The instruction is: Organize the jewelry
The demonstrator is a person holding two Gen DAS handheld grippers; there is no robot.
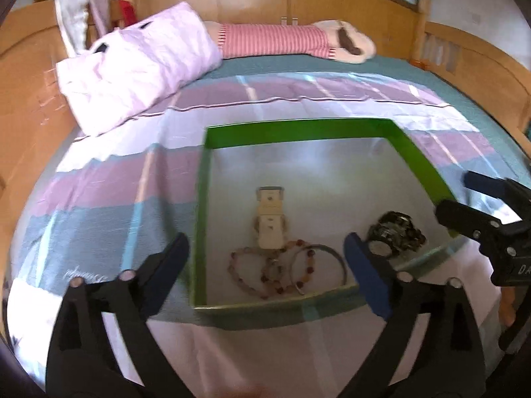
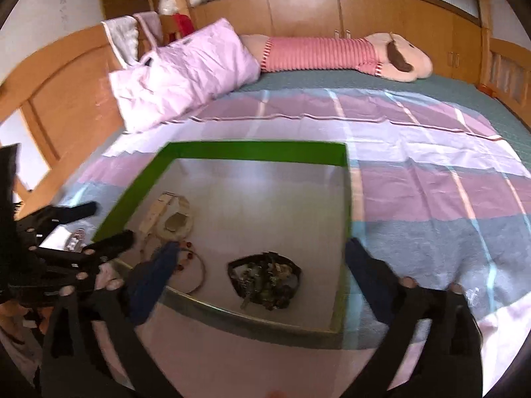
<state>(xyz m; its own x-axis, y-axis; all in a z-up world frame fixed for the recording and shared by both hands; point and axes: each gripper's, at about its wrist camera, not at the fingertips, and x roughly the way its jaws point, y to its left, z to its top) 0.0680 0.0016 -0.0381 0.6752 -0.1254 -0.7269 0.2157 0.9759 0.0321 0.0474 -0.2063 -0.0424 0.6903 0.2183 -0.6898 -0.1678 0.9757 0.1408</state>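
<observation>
Over the near edge of the green tray (image 1: 298, 131), both claws hang released and empty. Inside it lie a cream watch (image 1: 269, 220), beaded bracelets (image 1: 265, 270) nearer that edge, and a dark tangled piece (image 2: 265, 277) beside them. Sorting seems under way; next, one claw likely must dip in and pinch a single bracelet. Left gripper (image 1: 265, 278) and right gripper (image 2: 259, 282) point forward, side by side.
</observation>
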